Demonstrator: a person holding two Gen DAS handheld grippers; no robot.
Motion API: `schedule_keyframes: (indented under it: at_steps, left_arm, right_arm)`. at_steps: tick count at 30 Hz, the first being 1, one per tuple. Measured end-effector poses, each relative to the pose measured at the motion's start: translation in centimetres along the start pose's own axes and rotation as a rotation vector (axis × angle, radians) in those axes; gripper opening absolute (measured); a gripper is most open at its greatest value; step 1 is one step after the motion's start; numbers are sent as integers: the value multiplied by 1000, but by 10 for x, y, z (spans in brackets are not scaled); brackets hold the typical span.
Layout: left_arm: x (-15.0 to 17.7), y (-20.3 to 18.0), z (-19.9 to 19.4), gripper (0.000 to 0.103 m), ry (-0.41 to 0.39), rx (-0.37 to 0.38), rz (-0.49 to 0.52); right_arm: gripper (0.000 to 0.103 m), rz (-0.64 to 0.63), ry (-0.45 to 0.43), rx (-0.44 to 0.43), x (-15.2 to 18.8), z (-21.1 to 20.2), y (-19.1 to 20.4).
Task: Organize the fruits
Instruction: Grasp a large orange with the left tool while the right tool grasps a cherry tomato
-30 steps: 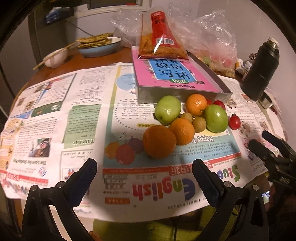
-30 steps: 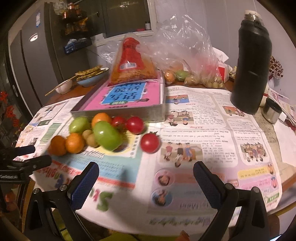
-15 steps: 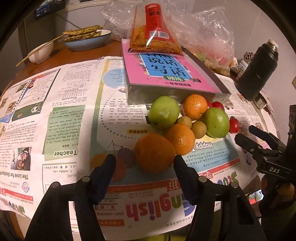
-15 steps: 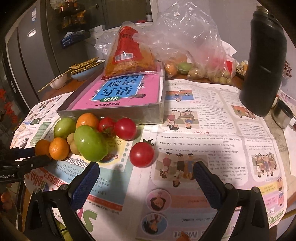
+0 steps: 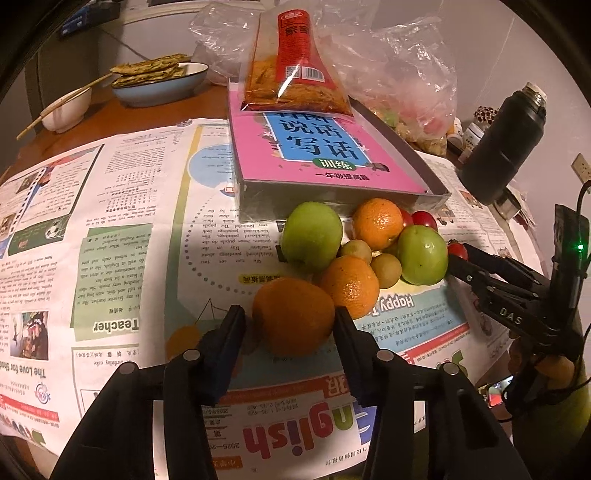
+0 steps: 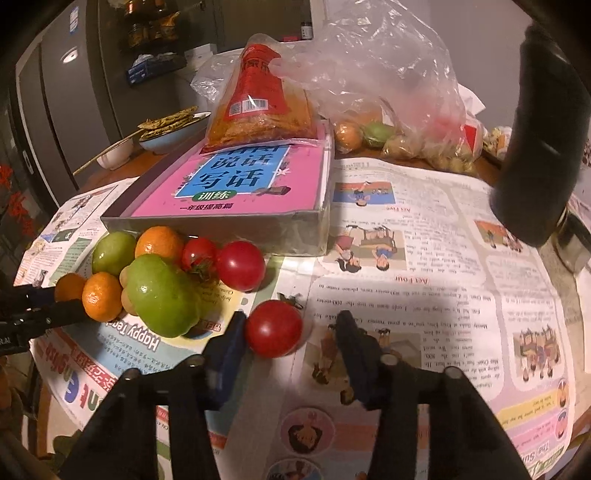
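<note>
In the left wrist view, the left gripper [image 5: 290, 319] has just been closing; its jaws flank the large orange [image 5: 293, 315] at lower centre, the right pad touching it, a sliver of gap on the left. In the right wrist view, the right gripper [image 6: 291, 325], also just closing, brackets the red tomato [image 6: 274, 328]: left pad touching, right pad apart. The fruit pile [image 6: 155, 273] lies at left, on the newspaper [image 6: 424, 295].

Round wooden table [image 5: 122, 122] under spread newspaper [image 5: 122, 236]. Pale wall [image 5: 480, 44] behind, socket [image 5: 580, 168] at far right. Dark fridge [image 6: 62, 110] and shelf with jars [image 6: 147, 26] at the back in the right wrist view. Dim warm indoor light, room edges dark.
</note>
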State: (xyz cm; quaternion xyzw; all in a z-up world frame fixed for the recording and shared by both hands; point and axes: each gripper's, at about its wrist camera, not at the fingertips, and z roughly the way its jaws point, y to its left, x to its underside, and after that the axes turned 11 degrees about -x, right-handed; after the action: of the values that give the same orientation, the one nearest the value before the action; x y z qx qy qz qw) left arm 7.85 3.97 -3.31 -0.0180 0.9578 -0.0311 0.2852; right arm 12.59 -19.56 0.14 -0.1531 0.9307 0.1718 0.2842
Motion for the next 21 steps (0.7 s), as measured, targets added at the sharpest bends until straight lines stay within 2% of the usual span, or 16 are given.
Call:
schedule_keyframes:
  at_steps: [2,3,8,21]
  left_arm:
    - [-1,1,0,45,3,16,-1]
    - [-1,1,0,45,5,19,-1]
    - [-2,4,0,45,12,22,-6]
    - [-26,15,-21,45,-48,-31,-25]
  right_arm:
    - [38,-7,-3,-12,-1,1,0]
    - [31,-12,-4,-19,-2,2,1]
    - [31,-15,-16,-22,-3,0,1]
    - [31,-23,-88,-50,-23,-18,0]
